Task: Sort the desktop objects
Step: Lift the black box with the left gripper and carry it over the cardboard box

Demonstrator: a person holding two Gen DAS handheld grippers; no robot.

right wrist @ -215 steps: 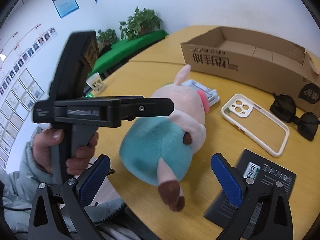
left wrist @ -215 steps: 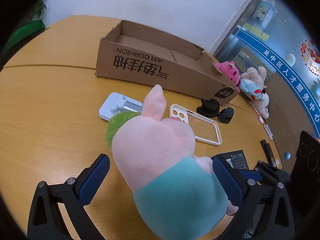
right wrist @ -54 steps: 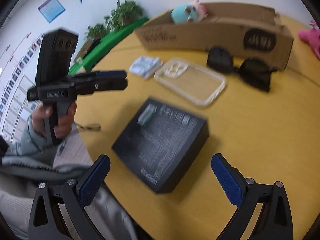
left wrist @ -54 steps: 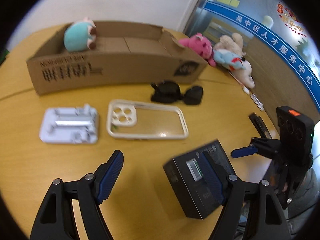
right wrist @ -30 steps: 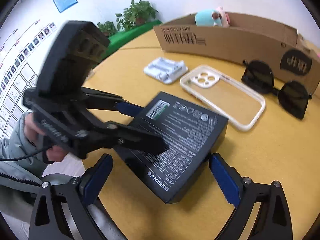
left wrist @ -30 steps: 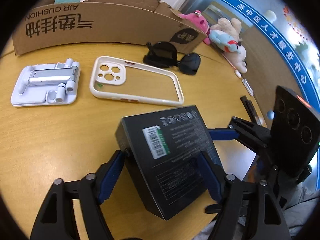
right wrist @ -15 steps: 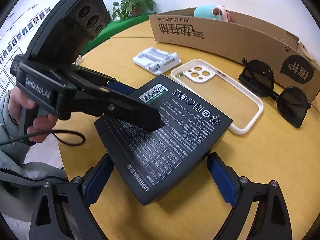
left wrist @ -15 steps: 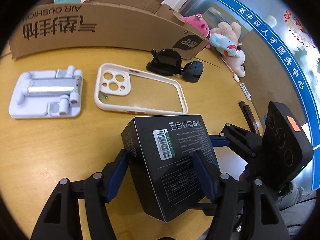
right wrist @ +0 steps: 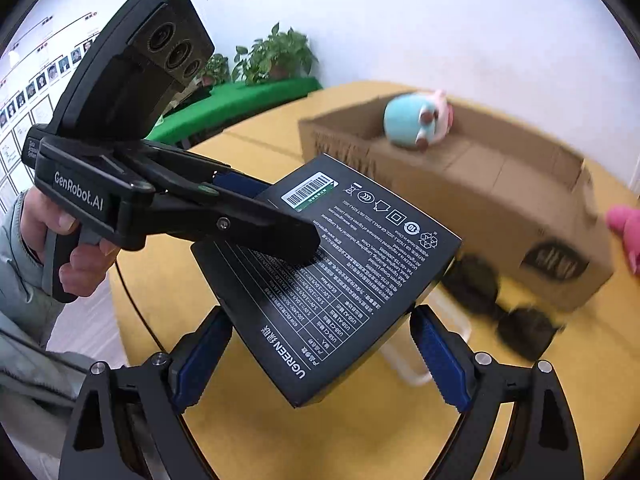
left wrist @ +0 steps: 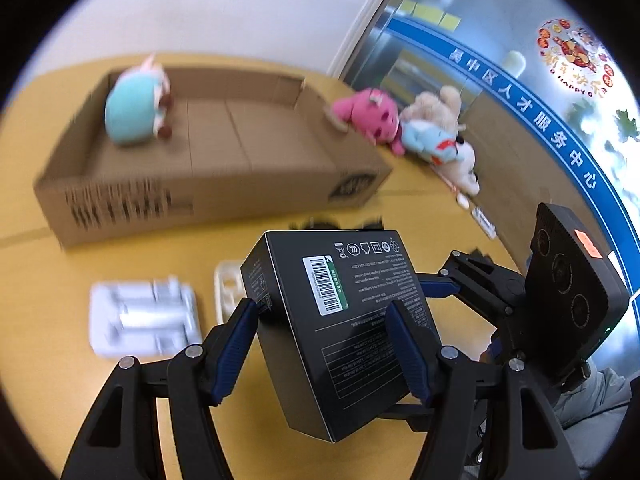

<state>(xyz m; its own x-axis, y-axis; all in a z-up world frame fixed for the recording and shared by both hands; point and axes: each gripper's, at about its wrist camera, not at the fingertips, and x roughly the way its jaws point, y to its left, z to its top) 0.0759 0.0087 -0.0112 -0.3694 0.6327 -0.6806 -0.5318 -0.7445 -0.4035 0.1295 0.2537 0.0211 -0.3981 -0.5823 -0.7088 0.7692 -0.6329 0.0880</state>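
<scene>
A black UGREEN box (left wrist: pixel 340 320) is held in the air above the table by both grippers. My left gripper (left wrist: pixel 324 340) is shut on its two sides. My right gripper (right wrist: pixel 320 348) is shut on the same black box (right wrist: pixel 332 268) from the other end. The open cardboard box (left wrist: pixel 208 160) stands behind, with a teal and pink plush pig (left wrist: pixel 134 108) lying in its left end. The cardboard box (right wrist: pixel 480 184) and the pig (right wrist: pixel 416 120) also show in the right wrist view.
On the yellow table (left wrist: pixel 80 248) lie a white phone stand (left wrist: pixel 144 320), a clear phone case (left wrist: pixel 226 288) partly hidden by the black box, and black sunglasses (right wrist: pixel 500 300). Several plush toys (left wrist: pixel 404 132) sit at the table's far right edge.
Both grippers have lifted the black box off the table and up toward the cardboard box. The table objects now sit lower and blurred in view.
</scene>
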